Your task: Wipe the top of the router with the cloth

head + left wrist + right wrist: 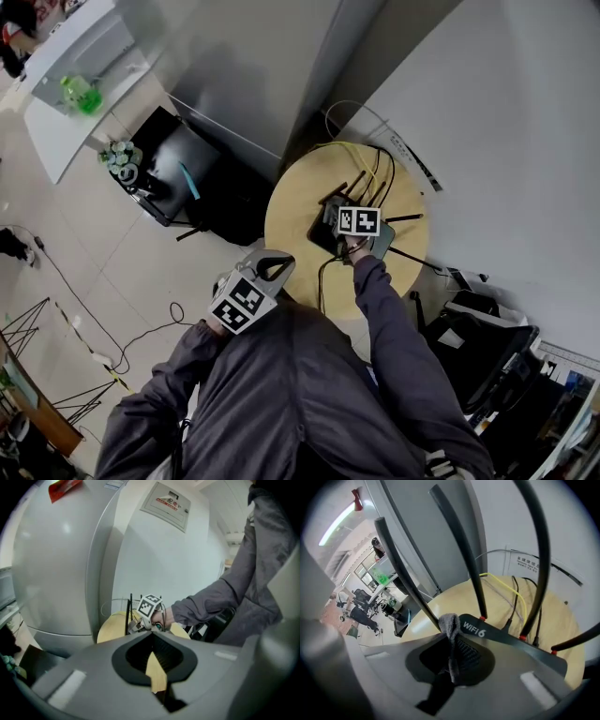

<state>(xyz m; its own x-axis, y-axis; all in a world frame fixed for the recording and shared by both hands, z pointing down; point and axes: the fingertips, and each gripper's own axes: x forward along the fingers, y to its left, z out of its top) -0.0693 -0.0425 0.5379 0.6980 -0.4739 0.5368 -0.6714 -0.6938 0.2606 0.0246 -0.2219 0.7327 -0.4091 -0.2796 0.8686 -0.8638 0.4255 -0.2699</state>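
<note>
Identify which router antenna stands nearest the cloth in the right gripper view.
The leftmost antenna: its base runs down right beside the grey cloth, while the others rise further right.

Fuzzy grey cloth (451,632) between the matt grey plastic jaws of the right gripper (453,651), just ahead the router (506,637) in matt black plastic, smooth black antennas (461,550), under it a pale wooden table (440,604), softly sheened

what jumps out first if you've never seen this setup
The black router with tall antennas stands on a round wooden table by the wall. The right gripper pinches a grey cloth at its corner; the left gripper hangs shut, empty, near the table's edge.
</note>
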